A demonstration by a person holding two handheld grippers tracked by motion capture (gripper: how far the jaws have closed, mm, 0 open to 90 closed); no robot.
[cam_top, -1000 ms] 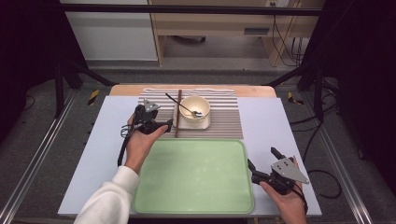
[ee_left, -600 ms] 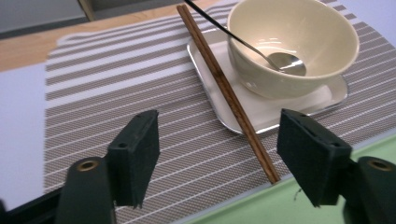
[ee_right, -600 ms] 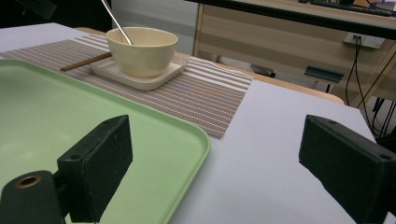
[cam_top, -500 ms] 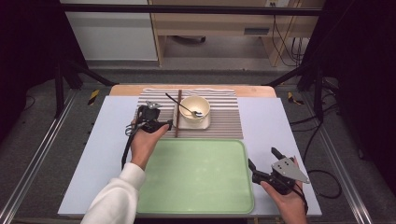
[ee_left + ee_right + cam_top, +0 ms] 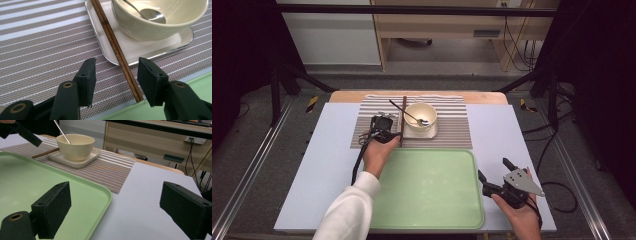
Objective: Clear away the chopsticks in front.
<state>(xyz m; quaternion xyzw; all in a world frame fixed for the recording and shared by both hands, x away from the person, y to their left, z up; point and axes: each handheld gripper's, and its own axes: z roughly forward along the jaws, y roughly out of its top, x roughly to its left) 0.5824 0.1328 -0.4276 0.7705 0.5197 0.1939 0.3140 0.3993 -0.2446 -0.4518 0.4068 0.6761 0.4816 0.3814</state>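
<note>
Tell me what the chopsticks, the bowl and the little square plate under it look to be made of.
Chopsticks: likely wood, brown with dark streaky grain, matte. Bowl: probably glazed ceramic, cream and glossy, though melamine is possible. Square plate: probably metal with a bright, shiny rim; uncertain.

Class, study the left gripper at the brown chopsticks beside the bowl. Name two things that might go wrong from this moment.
1. The left gripper has just been closing with the chopsticks between its fingers, near their very end and closer to the right finger; the grip may be off-centre, so they could pivot or slip.
2. The chopsticks lean on the small tray under the bowl, which holds a spoon; lifting might nudge the tray.
</note>
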